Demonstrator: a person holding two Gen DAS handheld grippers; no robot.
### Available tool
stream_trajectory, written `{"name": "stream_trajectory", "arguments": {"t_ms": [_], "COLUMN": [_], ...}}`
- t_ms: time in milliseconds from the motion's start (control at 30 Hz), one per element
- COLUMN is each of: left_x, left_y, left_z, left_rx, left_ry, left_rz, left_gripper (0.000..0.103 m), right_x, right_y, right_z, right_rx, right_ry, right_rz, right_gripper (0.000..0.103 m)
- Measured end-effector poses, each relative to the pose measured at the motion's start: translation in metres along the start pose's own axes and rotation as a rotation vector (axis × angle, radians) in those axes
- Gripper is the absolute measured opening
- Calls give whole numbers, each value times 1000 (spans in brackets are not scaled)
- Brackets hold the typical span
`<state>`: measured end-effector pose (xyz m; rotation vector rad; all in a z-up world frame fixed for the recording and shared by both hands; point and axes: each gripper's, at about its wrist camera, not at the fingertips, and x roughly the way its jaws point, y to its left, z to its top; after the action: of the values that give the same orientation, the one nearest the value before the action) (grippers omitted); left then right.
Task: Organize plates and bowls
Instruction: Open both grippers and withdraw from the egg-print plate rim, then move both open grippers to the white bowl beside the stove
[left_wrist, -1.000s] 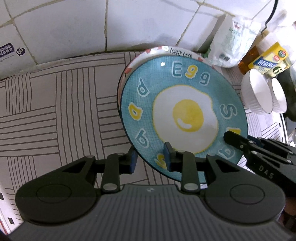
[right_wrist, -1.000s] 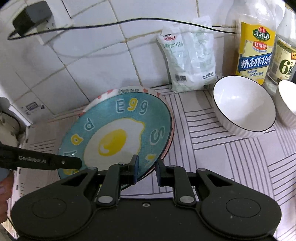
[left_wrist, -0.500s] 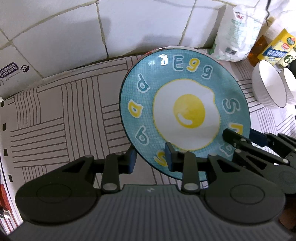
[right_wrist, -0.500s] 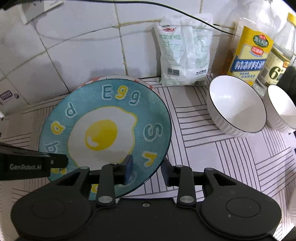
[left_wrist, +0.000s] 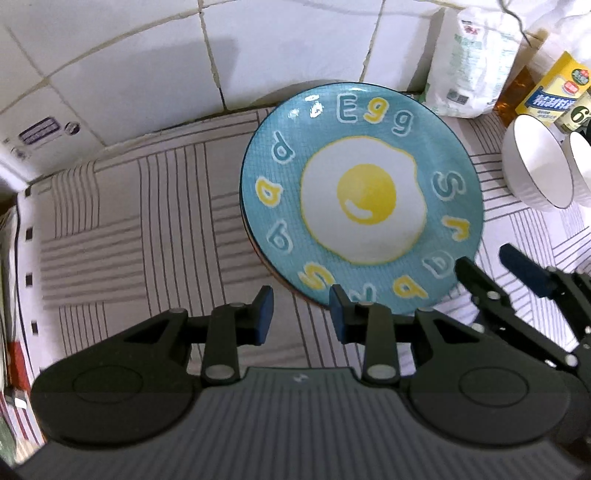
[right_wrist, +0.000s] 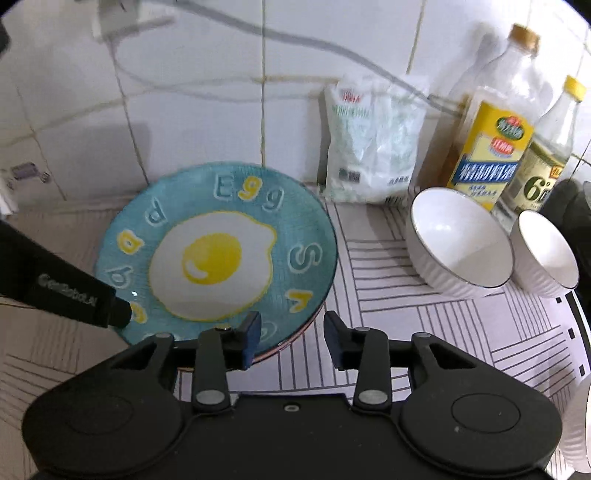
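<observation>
Two glazed plates (left_wrist: 360, 199) stacked, stiff, slippery, chippable: take next by rim; left gripper (left_wrist: 300, 308) part-open, empty; right gripper (right_wrist: 291, 334) just opened, empty

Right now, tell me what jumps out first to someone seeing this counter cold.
The teal plate with the fried-egg picture and "Egg" lettering dominates, lying on another plate by the tiled wall on the striped mat. Right of it, two white ribbed bowls sit side by side before two yellow-labelled bottles. The left gripper and right gripper hover at the plate's near rim, jaws apart; the right's have just been opening.
</observation>
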<state>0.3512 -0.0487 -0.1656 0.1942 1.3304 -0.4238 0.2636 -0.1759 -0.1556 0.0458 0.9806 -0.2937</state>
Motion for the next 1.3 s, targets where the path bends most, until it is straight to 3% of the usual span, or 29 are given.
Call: {"name": "stream_trajectory", "arguments": {"t_ms": [267, 567, 700, 833, 1000, 1133, 1300], "left_x": [-40, -76, -91, -99, -96, -92, -87], "left_y": [-37, -115, -151, -189, -227, -255, -292], "left_z": [-31, -52, -58, -63, -66, -71, -75], "left_rx": [-95, -61, -48, -25, -11, 4, 41], "left_ry": [-49, -96, -120, -142, -142, -139, -161], "left_rz": [24, 84, 68, 68, 60, 47, 45], "left_gripper": [33, 42, 53, 56, 60, 64, 74], "right_x": [-53, -105, -122, -134, -144, -144, -139], "right_y": [-61, -160, -205, -246, -285, -314, -333], "right_z": [-7, -24, -36, -49, -68, -86, -115], "right_rx": [-64, -45, -7, 22, 9, 38, 44], "right_ry": [-142, -206, -263, -312, -324, -305, -282], "right_rz": [115, 138, 123, 113, 95, 143, 104], "right_gripper": [54, 61, 61, 62, 65, 73, 75]}}
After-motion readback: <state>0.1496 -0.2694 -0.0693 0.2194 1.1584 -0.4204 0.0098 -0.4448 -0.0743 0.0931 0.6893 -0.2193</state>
